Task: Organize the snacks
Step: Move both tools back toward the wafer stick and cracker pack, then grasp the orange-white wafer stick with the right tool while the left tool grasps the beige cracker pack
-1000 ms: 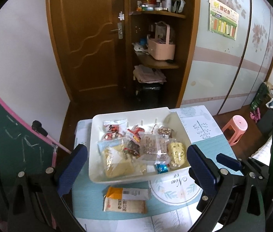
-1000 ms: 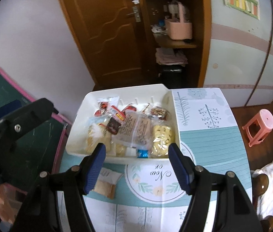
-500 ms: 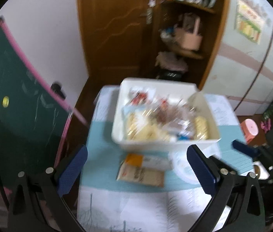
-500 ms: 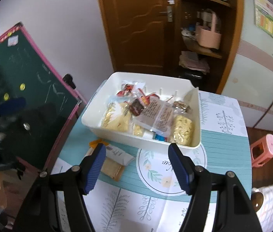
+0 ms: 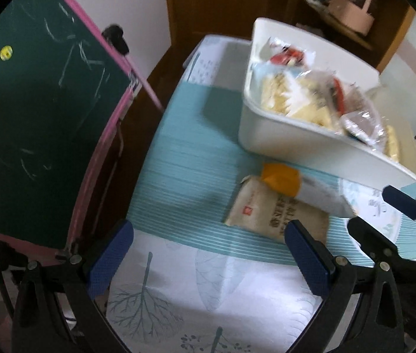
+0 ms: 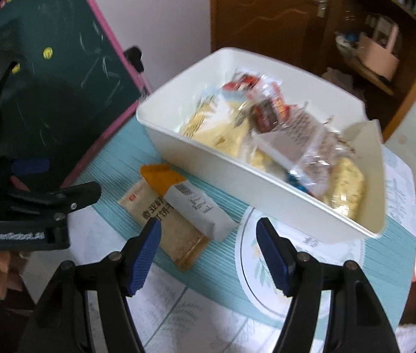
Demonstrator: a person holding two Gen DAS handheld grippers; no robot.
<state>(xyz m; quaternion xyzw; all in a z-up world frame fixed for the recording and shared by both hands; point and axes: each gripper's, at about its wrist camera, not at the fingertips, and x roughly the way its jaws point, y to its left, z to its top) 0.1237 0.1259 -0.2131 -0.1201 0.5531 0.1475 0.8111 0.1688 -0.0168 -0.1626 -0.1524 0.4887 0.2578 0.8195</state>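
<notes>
White bin [image 6: 222, 164] heaped with bagged snacks [image 6: 269, 126] on a table under a teal and white leaf-print cloth [image 5: 184, 158]; biscuits, crackers and red-labelled packets piled loosely inside, edges blurred

Outside the bin, just beside its near wall: 2 snack packets on the cloth, a white and orange packet [image 6: 190, 197] lying across a tan packet [image 6: 172, 229] printed with dark characters

Right gripper [image 6: 208, 250] low over the cloth, blue pads spread with nothing between them, the 2 loose packets just ahead of the left pad [image 6: 146, 253]

Left gripper [image 5: 208, 259] tilted down at the table's near edge, pads spread wide and empty, right pad [image 5: 308, 261] overlapping the tan packet's corner in view, contact impossible to tell

Green chalkboard with a pink frame [image 5: 31, 94] left of the table, brown wooden door [image 6: 264, 11] and cluttered shelves [image 6: 384, 44] behind
</notes>
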